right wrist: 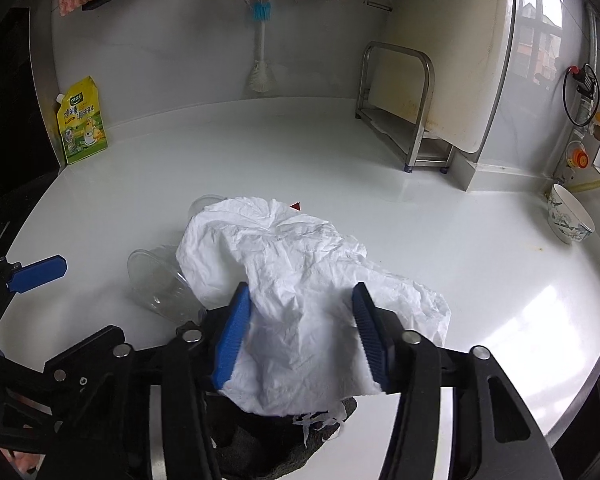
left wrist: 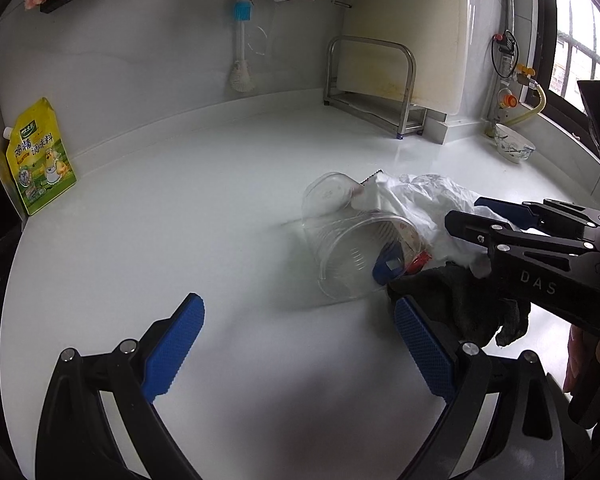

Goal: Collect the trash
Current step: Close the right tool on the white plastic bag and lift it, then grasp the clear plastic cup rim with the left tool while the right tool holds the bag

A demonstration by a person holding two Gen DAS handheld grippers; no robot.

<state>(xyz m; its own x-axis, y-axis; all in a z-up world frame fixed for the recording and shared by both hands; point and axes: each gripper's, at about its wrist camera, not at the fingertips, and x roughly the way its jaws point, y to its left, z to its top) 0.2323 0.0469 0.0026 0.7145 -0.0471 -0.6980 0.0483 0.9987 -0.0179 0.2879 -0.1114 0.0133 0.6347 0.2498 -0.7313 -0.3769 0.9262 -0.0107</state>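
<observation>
in the right wrist view, the right claw (right wrist: pixel 300 320) fills the lower frame, its two blue pads narrowed onto a crumpled white tissue (right wrist: pixel 300 272) that bulges between them and spreads toward the frame centre. a dark cloth (right wrist: pixel 260 448) lies beneath the tissue at the bottom edge. just left of the tissue, a clear plastic cup (right wrist: pixel 160 280) lies on its side on the white worktop (right wrist: pixel 480 260). in the left wrist view, the left claw (left wrist: pixel 296 340) stands wide at the lower centre with nothing between its pads, short of the cup. farther back, a patterned bowl (right wrist: pixel 568 216) sits at the right edge, a metal rack (right wrist: pixel 412 120) stands at the upper right, and a yellow seasoning pouch (right wrist: pixel 82 120) leans at the upper left against the wall.
</observation>
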